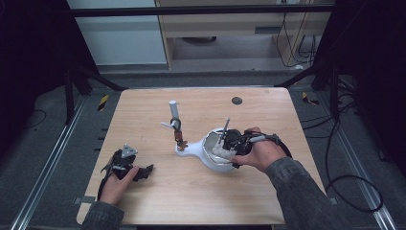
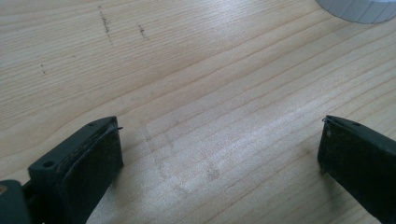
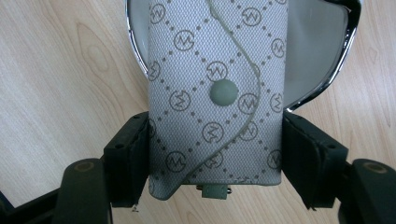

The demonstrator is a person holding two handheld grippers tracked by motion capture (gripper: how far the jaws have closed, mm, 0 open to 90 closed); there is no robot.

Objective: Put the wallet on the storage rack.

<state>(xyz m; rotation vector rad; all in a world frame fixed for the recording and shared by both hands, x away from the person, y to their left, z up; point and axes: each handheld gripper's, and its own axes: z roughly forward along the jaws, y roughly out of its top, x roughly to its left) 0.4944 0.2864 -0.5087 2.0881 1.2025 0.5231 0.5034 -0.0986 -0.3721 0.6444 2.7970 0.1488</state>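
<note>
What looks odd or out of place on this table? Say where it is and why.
A patterned grey pouch is clamped in the right gripper over a white chrome-rimmed bowl, an unusual place for a snap-flap case. Otherwise nothing looks spilled or damaged; the left gripper rests open on the table.

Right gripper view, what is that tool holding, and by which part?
The right tool is shut on a patterned grey pouch, clamped across its two long sides near the lower end, over the white bowl.
</note>
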